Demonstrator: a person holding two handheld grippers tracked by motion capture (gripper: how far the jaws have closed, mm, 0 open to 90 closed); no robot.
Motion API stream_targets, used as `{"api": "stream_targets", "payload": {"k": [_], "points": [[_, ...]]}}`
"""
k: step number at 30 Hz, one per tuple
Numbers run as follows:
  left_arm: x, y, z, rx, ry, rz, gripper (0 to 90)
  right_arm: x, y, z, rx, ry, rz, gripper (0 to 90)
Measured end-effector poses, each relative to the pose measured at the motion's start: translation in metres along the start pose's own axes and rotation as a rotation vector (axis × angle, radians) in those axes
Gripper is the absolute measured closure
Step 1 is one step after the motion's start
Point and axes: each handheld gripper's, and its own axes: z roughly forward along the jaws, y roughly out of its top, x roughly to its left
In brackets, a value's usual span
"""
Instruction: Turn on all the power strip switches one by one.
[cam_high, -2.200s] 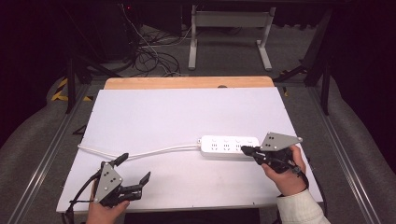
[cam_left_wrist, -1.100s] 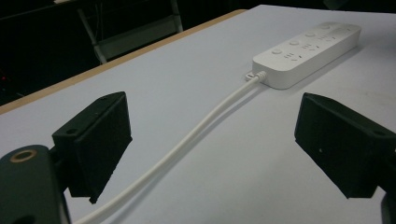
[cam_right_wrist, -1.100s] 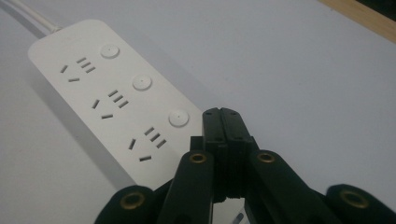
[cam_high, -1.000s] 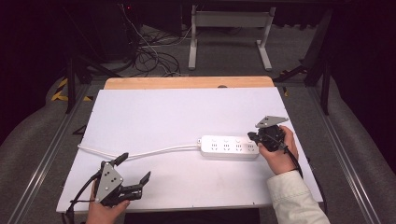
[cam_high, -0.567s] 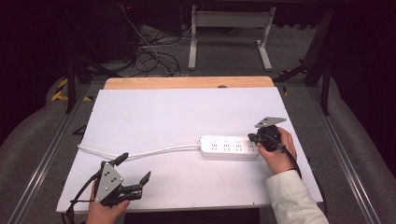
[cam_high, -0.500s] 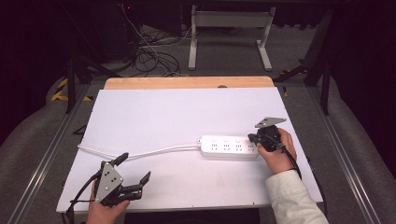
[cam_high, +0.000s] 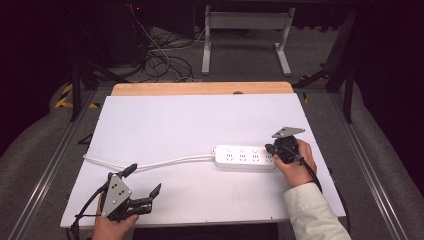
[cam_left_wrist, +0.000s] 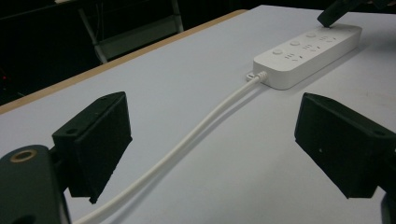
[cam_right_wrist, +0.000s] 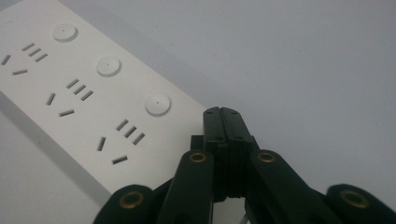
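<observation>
my right gripper (cam_high: 272, 148) is clenched, both jaws pressed flat together with nothing between them, and its tip sits on the right end of the power strip (cam_high: 244, 158). in the right gripper view the closed tip (cam_right_wrist: 221, 122) rests on the white top just past the nearest round button (cam_right_wrist: 157, 104). my left gripper (cam_high: 145, 181) hangs released near the front left corner of the table (cam_high: 200, 120), jaws spread wide, holding nothing, with the white cable (cam_high: 150, 165) running just beyond it.

count: one power strip, one cable, two grippers. three round buttons show in the right gripper view, each with its set of socket slots beside it; the high view shows four socket groups along the strip.

compared with two seconds back, my right hand (cam_high: 295, 162) has swung round from the strip's right end to sit more over it, pointing down at it; over the last second it has barely shifted. left gripper is as it was.

strip lies flat, right of centre, long axis running left to right across the table, cable leaving its left end.
</observation>
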Motion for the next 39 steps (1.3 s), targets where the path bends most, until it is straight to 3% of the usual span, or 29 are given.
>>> {"api": "stream_targets", "payload": {"k": [12, 27, 31, 33, 36, 37, 39], "points": [[0.001, 0.000, -0.001, -0.002, 0.003, 0.011, 11.3, 0.000, -0.002, 0.001, 0.001, 0.001, 0.043, 90.0], [0.000, 0.000, -0.001, -0.001, 0.003, 0.010, 11.3, 0.003, -0.003, 0.002, 0.004, -0.017, 0.056, 90.0], [0.000, 0.000, -0.001, 0.000, 0.003, 0.011, 11.3, 0.001, -0.004, 0.001, 0.008, 0.010, 0.076, 90.0], [0.000, 0.000, 0.000, 0.000, 0.000, 0.003, 11.3, 0.001, -0.006, 0.001, -0.012, 0.008, 0.092, 90.0], [0.000, 0.000, 0.000, 0.000, -0.001, 0.008, 11.3, 0.003, -0.008, -0.003, -0.074, -0.010, 0.064, 90.0], [0.000, 0.000, 0.000, -0.001, -0.003, 0.001, 11.3, 0.003, -0.006, -0.010, -0.151, -0.019, 0.070, 90.0], [0.000, 0.000, 0.000, 0.001, 0.000, 0.000, 11.3, 0.002, -0.004, -0.015, -0.184, -0.014, 0.079, 90.0]]}}
